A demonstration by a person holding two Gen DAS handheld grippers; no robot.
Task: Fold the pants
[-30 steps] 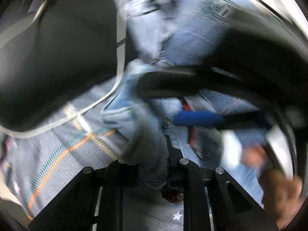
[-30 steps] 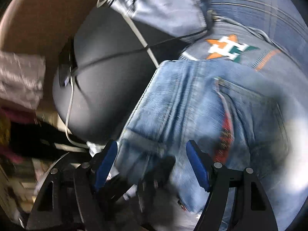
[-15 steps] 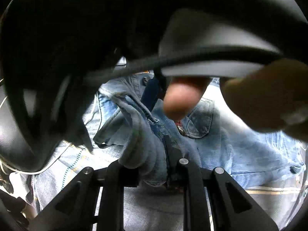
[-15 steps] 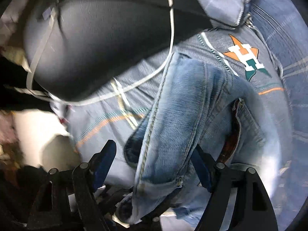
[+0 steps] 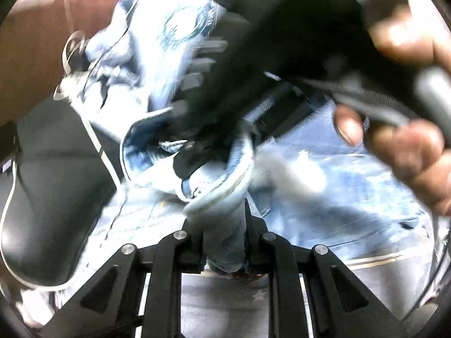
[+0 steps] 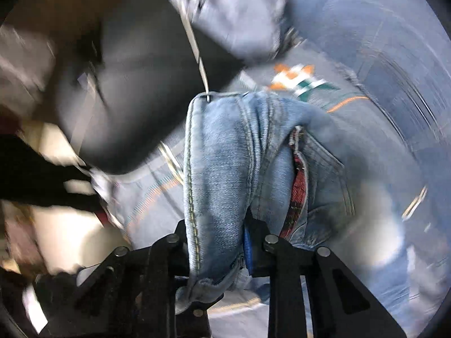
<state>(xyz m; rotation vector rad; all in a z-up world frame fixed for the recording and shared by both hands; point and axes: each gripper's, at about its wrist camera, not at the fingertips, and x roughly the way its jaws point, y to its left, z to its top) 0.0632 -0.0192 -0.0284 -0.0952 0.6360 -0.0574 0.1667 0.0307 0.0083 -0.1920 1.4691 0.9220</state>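
Observation:
Light blue jeans (image 5: 324, 194) lie bunched over a grey-blue bedspread. My left gripper (image 5: 224, 239) is shut on a fold of the jeans' denim. In the right wrist view the jeans (image 6: 225, 163) hang as a thick seamed fold with a back pocket and a red plaid lining showing. My right gripper (image 6: 218, 242) is shut on that fold, a blue pad (image 6: 248, 250) pressing it. The other gripper's black body and the person's hand (image 5: 408, 146) fill the upper right of the left wrist view, close above the jeans.
A black cushion with white piping (image 5: 56, 186) sits to the left, also in the right wrist view (image 6: 135, 90). The bedspread (image 6: 352, 56) has an orange and green star logo (image 6: 298, 81). A blue printed pillow (image 5: 180, 28) lies behind. Both views are motion-blurred.
My right gripper was open around the denim and has shut on the fold. My left gripper stays shut on the jeans while both views swing; the other gripper and hand shifted to the upper right.

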